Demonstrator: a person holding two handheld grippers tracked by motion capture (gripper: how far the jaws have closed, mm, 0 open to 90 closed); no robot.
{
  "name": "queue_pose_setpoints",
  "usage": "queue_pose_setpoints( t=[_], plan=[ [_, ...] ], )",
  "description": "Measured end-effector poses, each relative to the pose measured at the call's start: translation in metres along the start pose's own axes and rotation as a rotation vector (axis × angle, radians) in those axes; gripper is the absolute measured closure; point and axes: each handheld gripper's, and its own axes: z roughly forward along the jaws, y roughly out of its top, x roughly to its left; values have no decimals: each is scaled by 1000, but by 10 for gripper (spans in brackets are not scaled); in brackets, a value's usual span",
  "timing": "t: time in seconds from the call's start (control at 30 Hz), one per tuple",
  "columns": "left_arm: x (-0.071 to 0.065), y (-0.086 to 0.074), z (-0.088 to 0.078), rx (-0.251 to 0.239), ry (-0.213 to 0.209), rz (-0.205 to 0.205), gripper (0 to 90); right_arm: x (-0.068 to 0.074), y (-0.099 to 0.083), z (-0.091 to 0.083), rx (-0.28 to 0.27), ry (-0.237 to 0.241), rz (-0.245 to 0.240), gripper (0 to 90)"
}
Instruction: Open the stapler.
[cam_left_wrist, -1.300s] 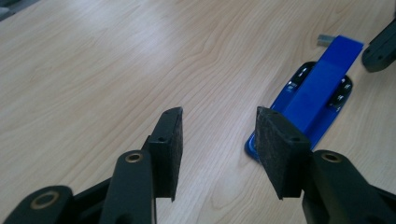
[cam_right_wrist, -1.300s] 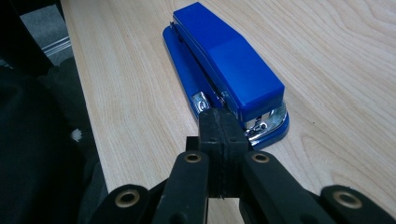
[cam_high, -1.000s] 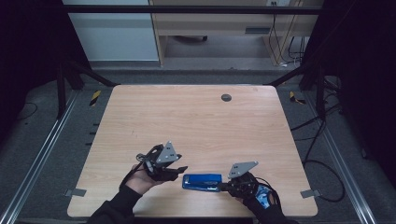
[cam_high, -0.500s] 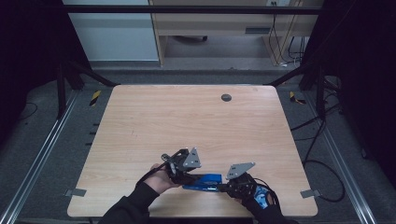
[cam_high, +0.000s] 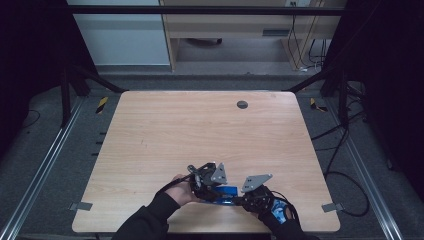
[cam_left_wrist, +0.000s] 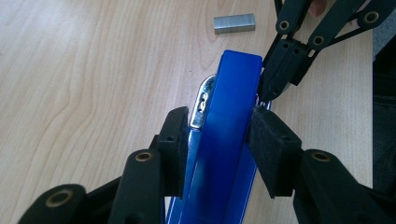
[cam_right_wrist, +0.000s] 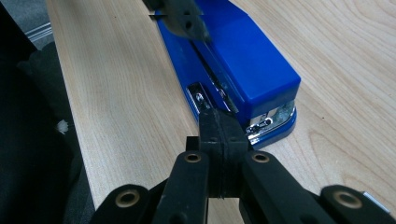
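Observation:
A blue stapler (cam_high: 226, 192) lies flat near the table's front edge, and its top (cam_left_wrist: 229, 130) runs away from me in the left gripper view. My left gripper (cam_left_wrist: 217, 135) straddles its rear half; the jaws have just been closing, and both pads now touch its sides. My right gripper (cam_right_wrist: 217, 126) is shut, with its tips against the stapler's (cam_right_wrist: 243, 51) chrome edge near the front end. From above, the left gripper (cam_high: 214, 191) is at the stapler's left and the right gripper (cam_high: 240, 200) at its right.
A strip of staples (cam_left_wrist: 234, 23) lies on the wood just beyond the stapler's end. The wooden table (cam_high: 200, 130) has a round grommet (cam_high: 242, 104) at the back. The front edge runs close under both hands.
My left gripper has moved right and down from beside the stapler onto it. The right gripper and the stapler have stayed where they were.

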Motion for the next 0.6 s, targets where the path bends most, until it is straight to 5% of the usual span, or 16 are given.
queue_pose_setpoints(
  t=[0.6],
  plan=[
    [2,7,18,46,-51,35,594,0,1,0,-18,-5,-5,900]
  ],
)
